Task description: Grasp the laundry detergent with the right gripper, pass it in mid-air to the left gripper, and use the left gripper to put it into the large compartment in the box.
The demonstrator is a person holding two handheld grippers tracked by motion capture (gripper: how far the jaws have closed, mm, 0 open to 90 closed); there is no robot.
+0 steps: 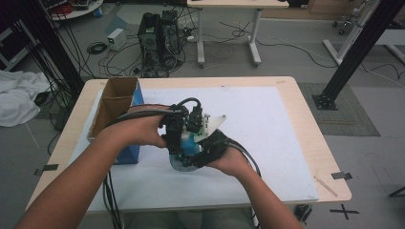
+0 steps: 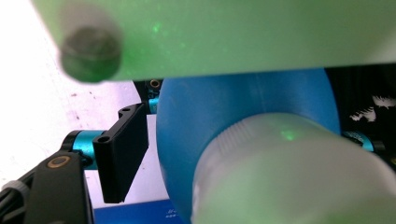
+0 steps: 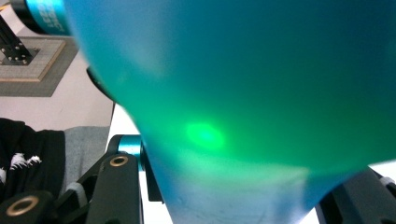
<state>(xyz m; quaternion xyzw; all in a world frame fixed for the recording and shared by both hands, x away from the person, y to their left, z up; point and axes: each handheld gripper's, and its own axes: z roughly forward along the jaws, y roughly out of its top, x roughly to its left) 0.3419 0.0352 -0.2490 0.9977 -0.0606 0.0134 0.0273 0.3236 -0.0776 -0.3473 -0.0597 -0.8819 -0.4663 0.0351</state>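
Blue bottle (image 1: 190, 143) sits at the centre of the high view, held just above the white sheet on the worktop (image 1: 305, 157) between two hands. The right gripper (image 1: 203, 153) has its fingers pinched on the bottle's body, which looms as a blue-green blur in the right gripper view (image 3: 243, 93). The left gripper (image 1: 177, 136) is at the bottle's pale cap (image 2: 289, 172); one black finger (image 2: 122, 151) stands just beside the blue shoulder, apart from it, and the other side is hidden, so the fingers look part-spread with no bite yet, though the close blur makes that uncertain. The risk I see is a skewed catch: fingers landing on the rounded shoulder rather than the cap could slide off, or twist the bottle in the right gripper's hold. Trailing cables (image 1: 112, 191) may drag on both wrists. Left of the hands, an open cardboard box (image 1: 114, 102) with a blue side crowds the left forearm. Beyond the worktop, computer towers (image 1: 160, 38) and loose wires lie on the floor.
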